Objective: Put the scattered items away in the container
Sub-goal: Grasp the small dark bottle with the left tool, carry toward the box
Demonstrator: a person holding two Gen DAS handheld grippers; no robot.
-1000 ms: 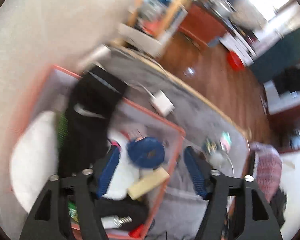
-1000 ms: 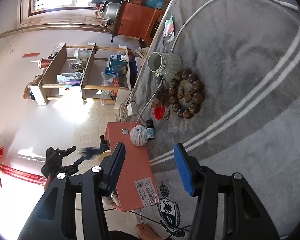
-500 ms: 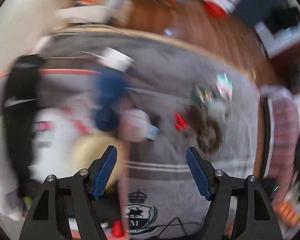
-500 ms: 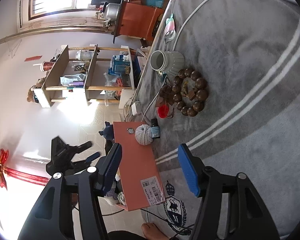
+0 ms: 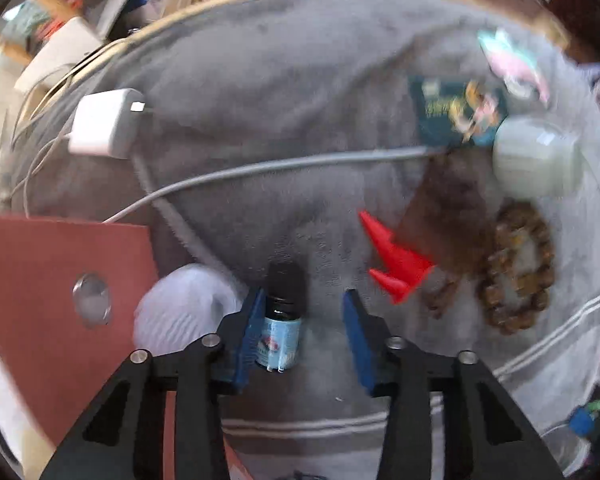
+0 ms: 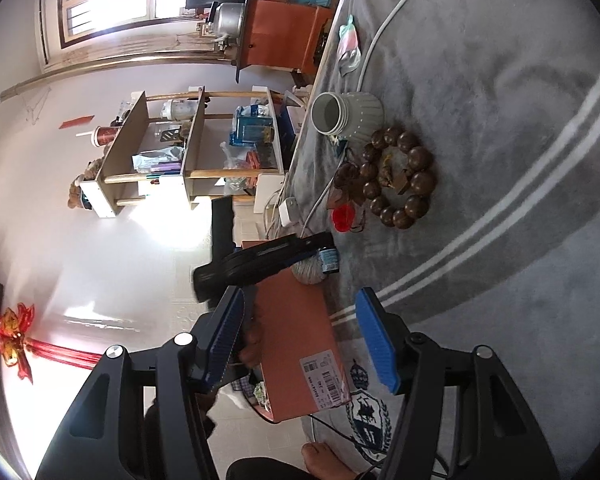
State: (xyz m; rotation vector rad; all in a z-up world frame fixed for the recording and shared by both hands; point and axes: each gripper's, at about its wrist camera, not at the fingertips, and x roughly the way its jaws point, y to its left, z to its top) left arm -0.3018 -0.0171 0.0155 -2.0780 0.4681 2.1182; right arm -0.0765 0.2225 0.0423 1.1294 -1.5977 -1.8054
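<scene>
My left gripper (image 5: 304, 336) is open just above the grey rug, with a small dark bottle with a blue label (image 5: 280, 324) lying between its fingers, close to the left finger. A white ball of yarn (image 5: 180, 312) lies just left of it, against the orange box (image 5: 40, 300). A red plastic piece (image 5: 396, 264), a brown bead bracelet (image 5: 516, 276) and a white ribbed jar (image 5: 536, 160) lie to the right. My right gripper (image 6: 300, 344) is open and empty, held above the orange box (image 6: 300, 344). The left gripper (image 6: 260, 264) shows there beside the bottle (image 6: 328, 260).
A white charger (image 5: 108, 124) with its cable (image 5: 260, 168) lies on the rug behind the box. A dark card packet (image 5: 456, 112) and a pink-and-green item (image 5: 512, 64) lie at the far right. Wooden shelves (image 6: 188, 152) and an orange cabinet (image 6: 284, 36) stand beyond the rug.
My left gripper has swung from over the box out to the rug and come down around the small bottle. My right gripper has barely moved.
</scene>
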